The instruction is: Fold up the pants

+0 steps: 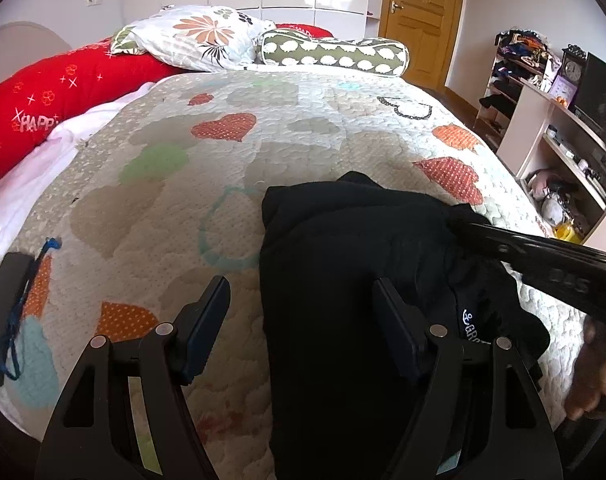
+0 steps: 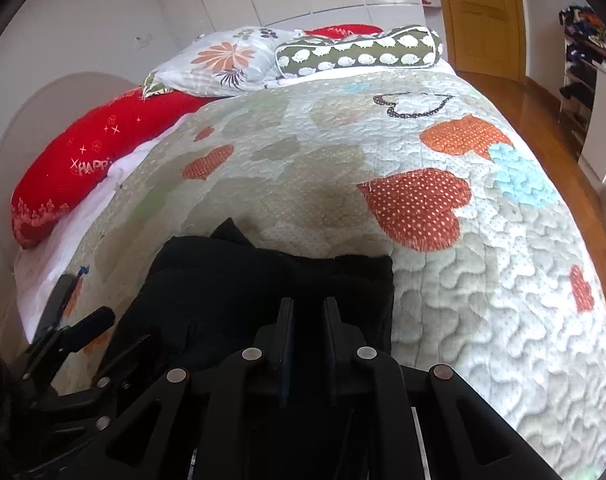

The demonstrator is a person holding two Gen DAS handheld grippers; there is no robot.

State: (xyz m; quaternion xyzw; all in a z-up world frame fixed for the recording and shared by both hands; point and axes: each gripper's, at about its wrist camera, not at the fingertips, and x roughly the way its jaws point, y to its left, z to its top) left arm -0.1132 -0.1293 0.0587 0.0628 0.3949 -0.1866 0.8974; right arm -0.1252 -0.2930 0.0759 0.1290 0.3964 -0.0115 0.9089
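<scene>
Black pants [image 1: 343, 260] lie folded in a long strip on the heart-patterned quilt [image 1: 263, 152], with a white logo near the waist end. My left gripper [image 1: 299, 304] is open wide just over them; the left edge of the cloth runs between its fingers, and the pads do not press on it. My right gripper [image 2: 309, 320] hovers over the pants [image 2: 243, 280] with its jaws a narrow gap apart, dark cloth below them. In the left wrist view the right gripper [image 1: 455, 222] reaches in from the right, its tip at the far right side of the pants. The left gripper [image 2: 111, 340] shows at the lower left.
A flat black object with a blue cord [image 1: 11, 300] lies at the quilt's left edge. A red pillow [image 1: 63, 92], a floral pillow [image 1: 199, 36] and a green bolster [image 1: 335, 54] sit at the head. Shelves [image 1: 563, 140] and a door [image 1: 423, 12] stand right. A hand [image 1: 599, 372] holds the right gripper.
</scene>
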